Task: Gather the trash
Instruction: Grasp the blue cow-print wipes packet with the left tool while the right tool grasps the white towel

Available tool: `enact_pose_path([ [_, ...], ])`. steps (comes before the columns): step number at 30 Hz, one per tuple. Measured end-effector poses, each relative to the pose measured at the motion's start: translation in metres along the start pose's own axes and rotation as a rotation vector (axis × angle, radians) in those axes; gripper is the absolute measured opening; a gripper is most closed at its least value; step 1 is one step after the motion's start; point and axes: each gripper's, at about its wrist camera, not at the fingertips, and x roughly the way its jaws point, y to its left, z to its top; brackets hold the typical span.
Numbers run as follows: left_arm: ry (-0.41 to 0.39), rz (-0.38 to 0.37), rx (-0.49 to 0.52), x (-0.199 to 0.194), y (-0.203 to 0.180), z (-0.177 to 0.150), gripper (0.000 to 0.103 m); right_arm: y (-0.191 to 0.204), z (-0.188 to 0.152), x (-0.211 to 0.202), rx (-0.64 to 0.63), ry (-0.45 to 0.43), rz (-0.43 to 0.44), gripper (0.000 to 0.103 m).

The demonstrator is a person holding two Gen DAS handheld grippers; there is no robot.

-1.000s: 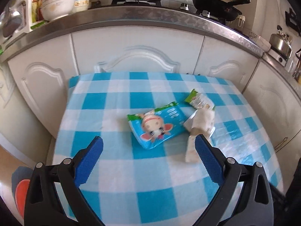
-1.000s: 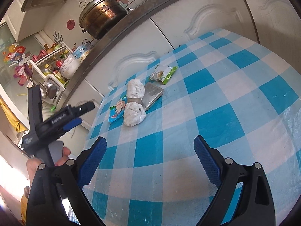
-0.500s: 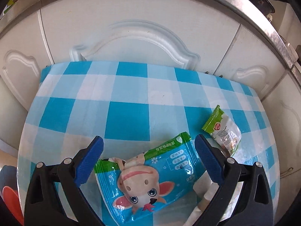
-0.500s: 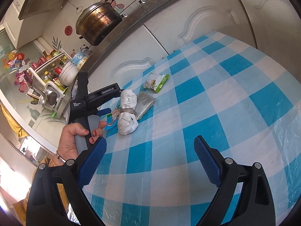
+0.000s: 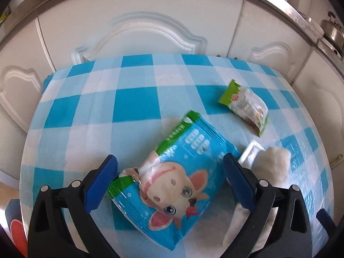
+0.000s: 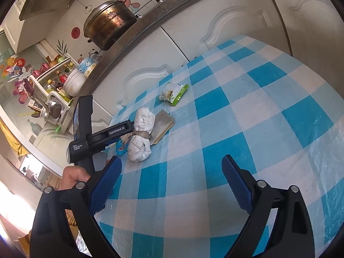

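The desk, covered in a blue-and-white checked plastic cloth, carries four pieces of trash grouped toward its cabinet-side edge. Since half a second ago the left gripper has advanced and lowered, so that the blue cartoon-cow snack wrapper now lies between its wide-open fingers, apparently not yet clamped; in judgement, the grasp of the first item is imminent. The wrapper's long axis runs diagonally, its green-striped sealed end pointing toward the cabinet-side edge and the cow-face end toward the gripper. Beside it lie a white tied tissue bundle, a flat silver foil packet and, nearer the cabinet-side edge, a small green-and-clear snack packet. The right gripper hovers over bare cloth, fingers wide and empty.
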Motion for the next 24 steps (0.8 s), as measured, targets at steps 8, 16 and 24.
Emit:
enact_pose_path([
  [8,0.018,-0.088,0.157,-0.025,-0.038,-0.043,0.098,0.010,-0.005,0.009,-0.044,0.024,-0.005,0.093],
  [16,-0.019,0.014,0.153,-0.018,-0.035,-0.029,0.088,0.024,-0.002,0.022,-0.111,0.050,-0.027,0.093],
  [24,-0.046,0.014,0.142,-0.019,-0.033,-0.030,0.068,0.041,-0.002,0.048,-0.190,0.113,-0.031,0.083],
])
